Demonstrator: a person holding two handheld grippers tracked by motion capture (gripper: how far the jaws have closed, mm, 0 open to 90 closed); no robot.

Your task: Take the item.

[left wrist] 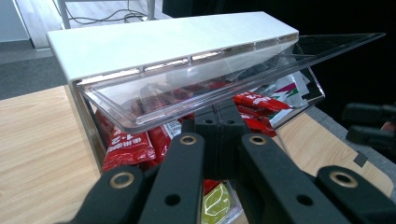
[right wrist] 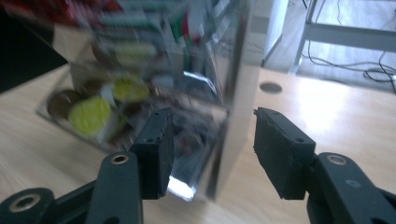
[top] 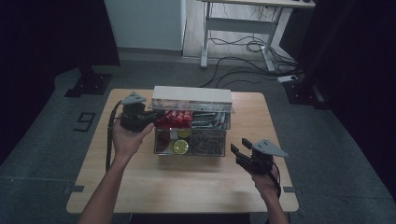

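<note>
Snack box (top: 191,128) servicing is in progress on the desk (top: 140,182): a clear plastic organiser with a white back panel and a hinged transparent lid (left wrist: 224,70) is being worked from both sides. The left claw (top: 156,116) is sitting against the box's upper left corner, directly under the raised lid, with its jaws drawn fully together. In the left gripper view the lid edge is lying just above and ahead of the closed jaws, and red packets (left wrist: 123,142) are lying below and beyond them; whether the jaws are pinching a packet or simply propping the lid cannot be determined.

The right claw (top: 237,150) is hovering off the box's right end, near but apart from it. Its jaws are standing apart with nothing between the pads; the box's end wall is appearing beyond the gap in the blurred right gripper view. Round yellow-green items (right wrist: 89,114) are lying in the lower compartment, left of and beyond the near pad.

Judged step: holding access at the upper compartment while the right claw is repositioning. The next move is likely calling for the right claw to align with the lid or contents, keeping the left claw steady so the lid is not dropping.
</note>
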